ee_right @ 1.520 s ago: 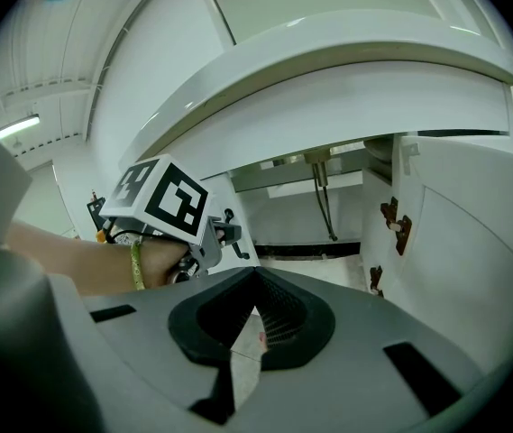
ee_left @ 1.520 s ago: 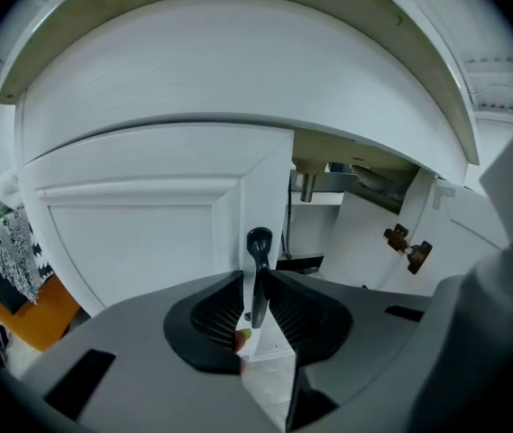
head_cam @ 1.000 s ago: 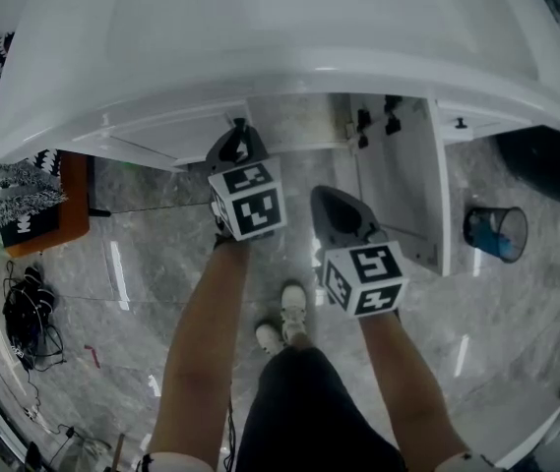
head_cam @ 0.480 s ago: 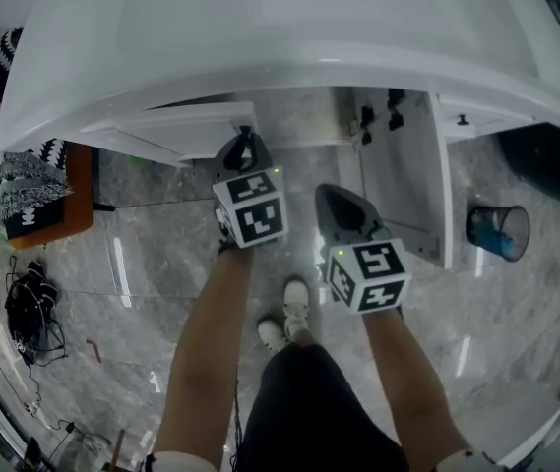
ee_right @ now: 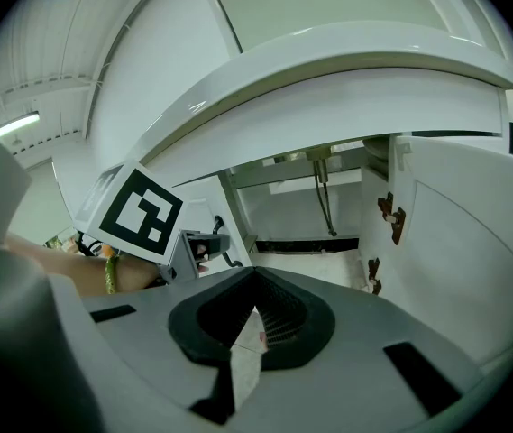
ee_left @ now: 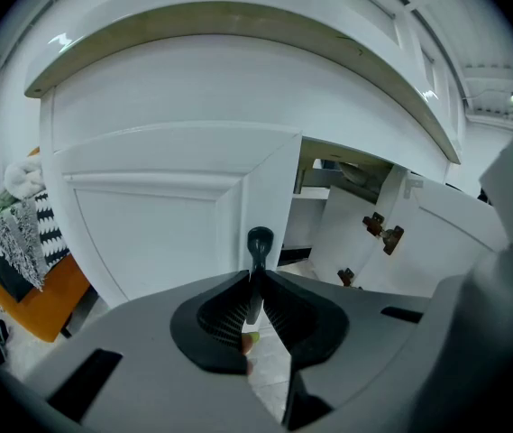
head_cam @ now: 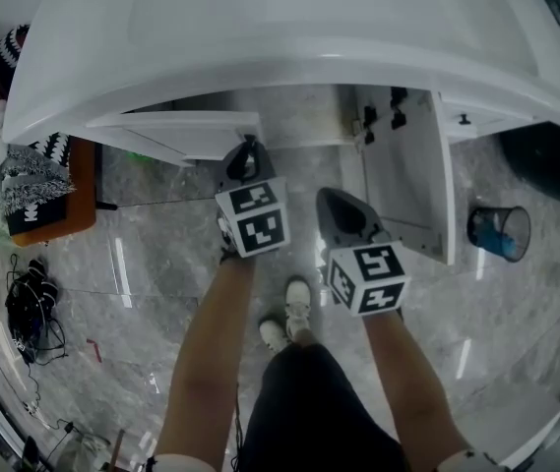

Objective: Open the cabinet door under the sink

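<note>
Under the white sink, the left cabinet door stands partly open. My left gripper is shut on its black handle, whose stem is pinched between the ribbed pads; in the left gripper view the door fills the left side. The right cabinet door is swung wide open, hinges showing. My right gripper hangs shut and holds nothing, in front of the open cabinet. Its own view looks into the cabinet, where a drain pipe hangs down.
A blue waste bin stands on the marble floor at the right. At the left are an orange stool with patterned cloth and a tangle of cables. The person's shoes are below the grippers.
The left door has swung further out from under the sink as my left gripper moved back towards the person with the handle. The right gripper has stayed put.
</note>
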`<state>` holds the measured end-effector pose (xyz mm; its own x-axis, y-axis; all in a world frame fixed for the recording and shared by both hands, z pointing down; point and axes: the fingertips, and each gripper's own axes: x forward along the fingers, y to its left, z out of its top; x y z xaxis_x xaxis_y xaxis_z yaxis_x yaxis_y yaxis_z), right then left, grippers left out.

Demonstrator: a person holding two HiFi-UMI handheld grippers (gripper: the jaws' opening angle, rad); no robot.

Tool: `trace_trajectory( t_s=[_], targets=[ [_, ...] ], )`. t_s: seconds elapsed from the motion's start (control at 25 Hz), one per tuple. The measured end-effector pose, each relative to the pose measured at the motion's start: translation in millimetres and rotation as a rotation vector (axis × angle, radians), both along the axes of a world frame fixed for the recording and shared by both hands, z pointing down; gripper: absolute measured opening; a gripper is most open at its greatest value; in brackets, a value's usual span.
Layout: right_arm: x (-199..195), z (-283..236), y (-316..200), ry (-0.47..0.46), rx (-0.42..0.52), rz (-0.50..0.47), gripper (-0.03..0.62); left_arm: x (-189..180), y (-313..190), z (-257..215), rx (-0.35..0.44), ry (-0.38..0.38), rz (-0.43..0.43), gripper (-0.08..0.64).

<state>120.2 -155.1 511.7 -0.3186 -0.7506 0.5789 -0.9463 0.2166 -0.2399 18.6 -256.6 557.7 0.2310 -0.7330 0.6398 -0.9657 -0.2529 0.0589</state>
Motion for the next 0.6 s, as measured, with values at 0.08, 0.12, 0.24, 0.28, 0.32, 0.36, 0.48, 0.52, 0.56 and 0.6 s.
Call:
trace_trajectory(
  t_s=[0.08, 0.12, 0.24, 0.28, 0.32, 0.36, 0.48, 0.52, 0.56, 0.6],
  targets=[
    [-0.5, 0.2, 1.2, 0.002, 0.0, -0.001, 0.009, -1.4, 3.7, 0.4, 0.001, 0.001, 0.001, 0.051],
    [-1.1, -0.1, 1.6, 0.004, 0.001, -0.001, 0.009, -2.3, 5.3, 0.4, 0.002, 0.002, 0.002, 0.051],
    [-4.0, -2.5, 3.8, 0.007, 0.003, -0.001, 0.009, -5.3, 10.0, -0.3, -0.001, 0.009, 0.002, 0.051],
    [-5.3, -3.5, 4.9, 0.008, 0.004, -0.001, 0.009, -6.3, 11.7, -0.7, -0.003, 0.011, 0.002, 0.051],
    [-6.4, -4.3, 5.9, 0.008, 0.004, -0.002, 0.009, -7.3, 13.4, -1.0, -0.004, 0.013, 0.001, 0.051],
    [-7.2, -5.0, 6.8, 0.009, 0.005, -0.003, 0.009, -8.0, 15.0, -1.1, -0.005, 0.014, 0.001, 0.051],
    [-8.5, -5.4, 9.0, 0.01, 0.007, -0.002, 0.009, -9.3, 19.8, -0.4, -0.007, 0.015, 0.003, 0.051],
    [-9.0, -5.5, 9.7, 0.01, 0.007, -0.001, 0.009, -10.0, 21.4, -0.3, -0.008, 0.014, 0.003, 0.051],
    [-9.6, -5.7, 10.4, 0.01, 0.007, -0.001, 0.009, -10.7, 22.9, -0.5, -0.008, 0.013, 0.003, 0.051],
    [-10.4, -6.1, 11.2, 0.011, 0.007, 0.0, 0.009, -11.6, 24.5, -1.0, -0.006, 0.012, 0.003, 0.051]
  ],
)
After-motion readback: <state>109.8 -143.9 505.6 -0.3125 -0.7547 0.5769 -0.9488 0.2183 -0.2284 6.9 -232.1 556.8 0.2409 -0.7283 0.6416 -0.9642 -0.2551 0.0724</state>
